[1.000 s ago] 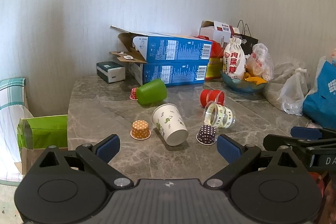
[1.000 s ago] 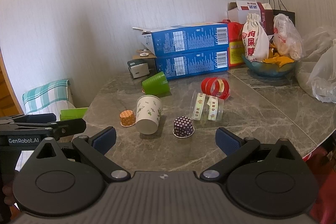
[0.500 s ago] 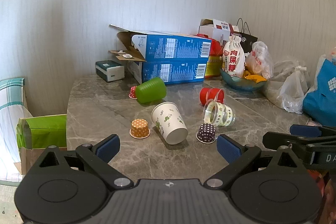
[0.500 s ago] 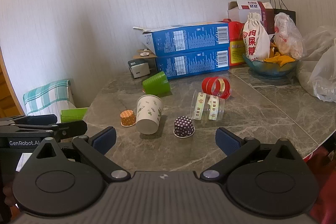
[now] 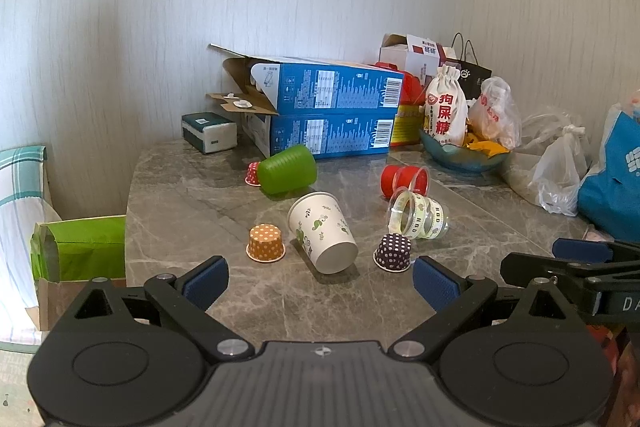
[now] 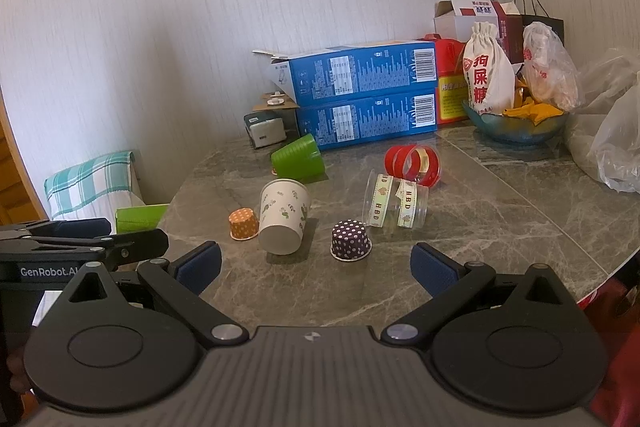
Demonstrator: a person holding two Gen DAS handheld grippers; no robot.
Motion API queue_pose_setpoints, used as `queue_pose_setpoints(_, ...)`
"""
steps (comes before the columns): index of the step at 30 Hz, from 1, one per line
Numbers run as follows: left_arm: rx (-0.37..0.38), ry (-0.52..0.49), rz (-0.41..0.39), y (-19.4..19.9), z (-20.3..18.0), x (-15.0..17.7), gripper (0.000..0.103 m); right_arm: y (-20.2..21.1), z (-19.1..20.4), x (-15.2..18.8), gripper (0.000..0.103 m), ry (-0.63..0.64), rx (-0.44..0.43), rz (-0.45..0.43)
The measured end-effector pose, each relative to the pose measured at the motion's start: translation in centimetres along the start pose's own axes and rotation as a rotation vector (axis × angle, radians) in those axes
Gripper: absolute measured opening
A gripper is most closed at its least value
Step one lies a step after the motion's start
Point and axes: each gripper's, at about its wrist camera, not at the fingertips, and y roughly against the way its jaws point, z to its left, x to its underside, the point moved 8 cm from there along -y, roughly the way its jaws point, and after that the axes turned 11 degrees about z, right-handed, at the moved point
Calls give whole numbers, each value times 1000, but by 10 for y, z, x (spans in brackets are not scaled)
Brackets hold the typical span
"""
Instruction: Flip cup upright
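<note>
paper cup (image 5: 322,237) beyond both spread hand-held grippers

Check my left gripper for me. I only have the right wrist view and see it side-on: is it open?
Observer: Yes. In its own view the left gripper is wide open, with nothing between its pads.
Operator: Is anything tucked behind the green cup?
Observer: A small red dotted paper cup sits close against its far-left side.
Operator: What lies past the plastic bags on the right?
Observer: A blue bag with a white logo stands at the right end of the table.
</note>
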Motion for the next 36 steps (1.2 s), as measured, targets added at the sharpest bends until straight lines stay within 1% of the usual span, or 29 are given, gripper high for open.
queue_pose_setpoints(11,7,-1,-4,3,-2,-2,100,3,0,0,102,-3,6,-1)
queue_pose_setpoints(20,35,-6,-16,14,-2,-3,100,15,6,1,102,11,26,-3)
queue_pose_setpoints(25,38,-14,-4,10,0,-5,100,17,7,0,102,4,36,3)
queue_pose_setpoints(28,34,-51,-9,10,-1,-8,100,15,7,-2,102,0,34,-4)
queue_pose_setpoints(30,52,-99,-46,14,-4,-15,100,12,8,-4,102,-6,22,-3)
queue_pose_setpoints(31,59,-126,-65,16,-5,-20,100,10,8,-5,102,-8,16,0)
queue_pose_setpoints(34,68,-212,-89,13,-12,-41,100,4,5,-10,102,-23,4,6)
queue_pose_setpoints(36,89,-245,-75,6,-16,-59,100,-1,-2,-15,102,-46,-7,9)
